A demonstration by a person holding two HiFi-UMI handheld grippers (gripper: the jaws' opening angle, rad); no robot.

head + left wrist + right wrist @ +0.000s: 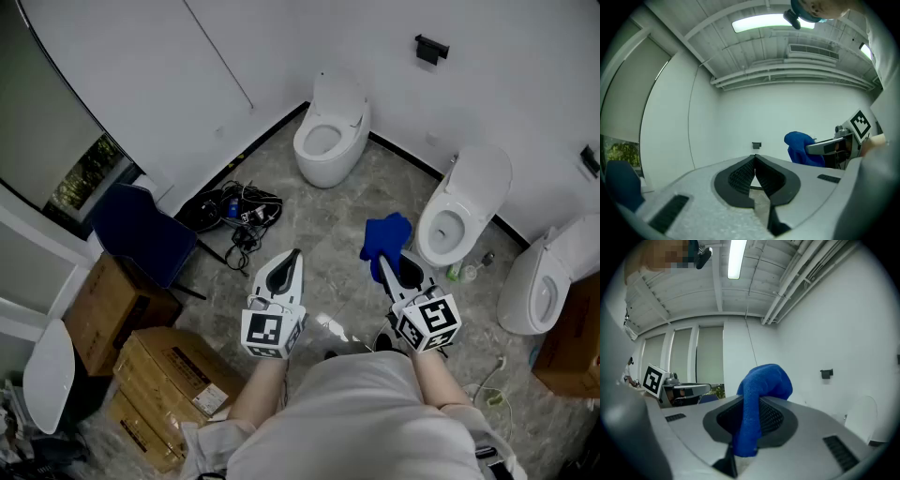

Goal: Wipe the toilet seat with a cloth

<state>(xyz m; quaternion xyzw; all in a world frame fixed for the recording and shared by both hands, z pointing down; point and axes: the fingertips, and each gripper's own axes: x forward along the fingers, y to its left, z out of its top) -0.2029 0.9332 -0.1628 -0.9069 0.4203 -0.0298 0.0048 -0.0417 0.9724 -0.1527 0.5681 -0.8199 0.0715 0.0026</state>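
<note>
A blue cloth (385,238) hangs pinched in my right gripper (384,264), which is shut on it. In the right gripper view the cloth (761,385) bulges above the shut jaws of the right gripper (751,414). A white toilet (457,217) with its lid raised stands just right of the cloth, its seat (443,232) uncovered. My left gripper (293,259) is held beside it over the floor, shut and empty; its jaws meet at the tip of the left gripper (754,160). The cloth (801,147) also shows in the left gripper view.
A second toilet (328,136) stands at the far wall and a third toilet (542,279) at the right. A cable bundle (234,212), a blue chair (141,234) and cardboard boxes (164,380) fill the left. A small bottle (468,273) stands by the middle toilet's base.
</note>
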